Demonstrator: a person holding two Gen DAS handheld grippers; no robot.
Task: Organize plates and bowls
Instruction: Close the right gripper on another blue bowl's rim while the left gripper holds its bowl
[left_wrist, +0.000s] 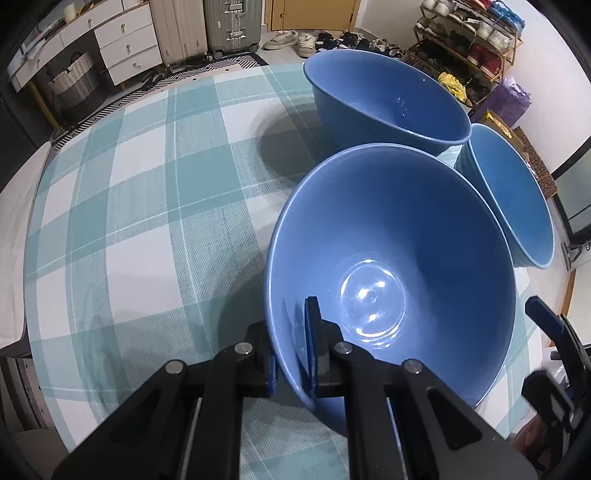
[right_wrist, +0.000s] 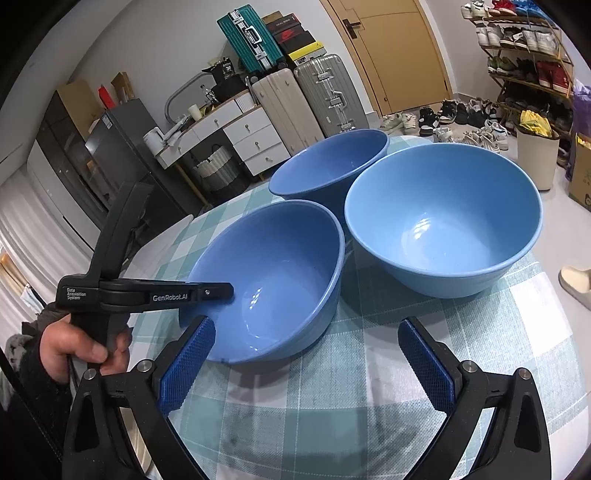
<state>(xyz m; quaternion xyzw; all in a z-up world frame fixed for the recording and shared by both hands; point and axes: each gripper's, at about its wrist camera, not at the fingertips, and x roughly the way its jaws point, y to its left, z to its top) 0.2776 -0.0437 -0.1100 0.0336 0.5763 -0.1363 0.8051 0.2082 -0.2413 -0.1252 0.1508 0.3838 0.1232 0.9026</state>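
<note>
1. Between L gripper (left_wrist: 291, 354) fingers: near wall of nearest blue bowl (left_wrist: 391, 266), one pad inside, one outside, clamped on rim; bowl looks tilted twd the tool.
2. Ahead of L gripper: far bowl (left_wrist: 384, 103) upright on plaid cloth (left_wrist: 129, 221); third bowl (left_wrist: 517, 199) fwd-right, close to the others.
3. R gripper (right_wrist: 306, 369) spread wide, holding nothing, over cloth, just behind gripped bowl.
4. L hand (right_wrist: 79, 350) on the handle, left of R gripper.

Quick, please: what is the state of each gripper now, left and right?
Left gripper: closed on the rim of the near bowl, which is tilted.
Right gripper: open, holding nothing.
</note>
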